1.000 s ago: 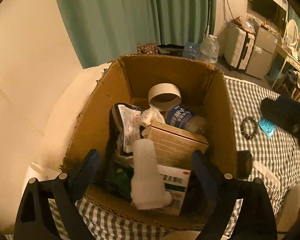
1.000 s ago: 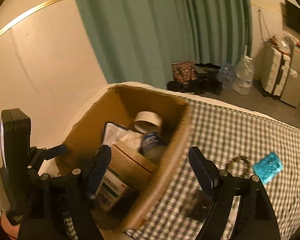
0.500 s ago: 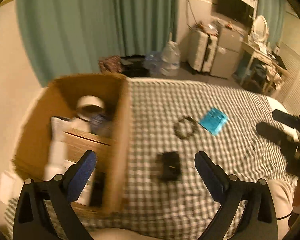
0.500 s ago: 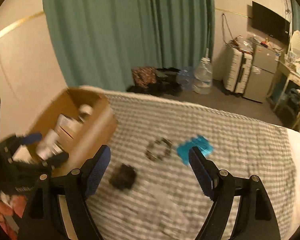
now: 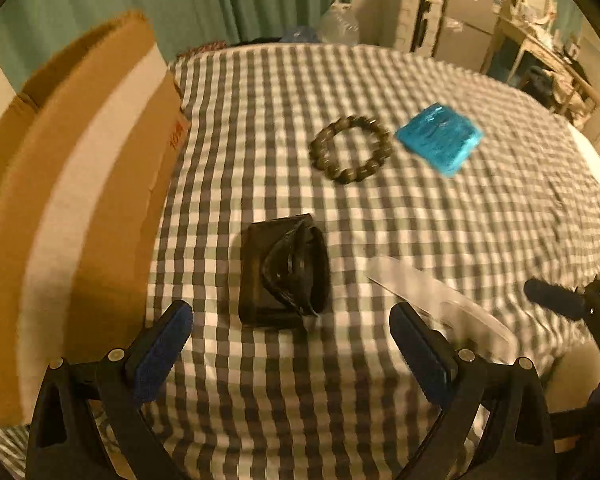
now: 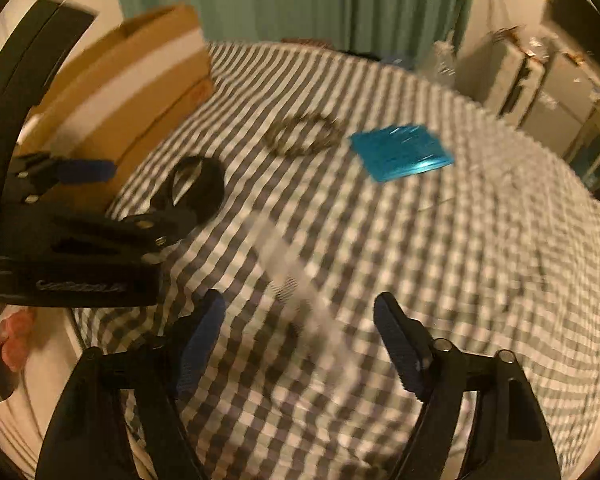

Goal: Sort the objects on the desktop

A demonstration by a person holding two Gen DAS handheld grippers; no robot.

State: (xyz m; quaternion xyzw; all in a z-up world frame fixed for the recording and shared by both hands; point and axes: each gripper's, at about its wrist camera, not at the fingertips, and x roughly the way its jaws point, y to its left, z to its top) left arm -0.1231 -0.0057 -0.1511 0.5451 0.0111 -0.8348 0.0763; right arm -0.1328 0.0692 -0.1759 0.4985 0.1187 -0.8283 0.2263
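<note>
Presently catalogued: left gripper wide over black pouch, right gripper narrowing, empty, astride clear tube, for boxing.

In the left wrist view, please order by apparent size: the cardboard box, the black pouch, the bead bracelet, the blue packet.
1. cardboard box, by far the largest
2. black pouch
3. bead bracelet and blue packet: they look alike, so unranked; the pouch is also nearer the camera.

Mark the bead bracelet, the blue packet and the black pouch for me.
bead bracelet (image 5: 351,149), left wrist view, on its lower beads.
blue packet (image 5: 439,139), left wrist view, centre of its face.
black pouch (image 5: 284,270), left wrist view, its top face.
</note>
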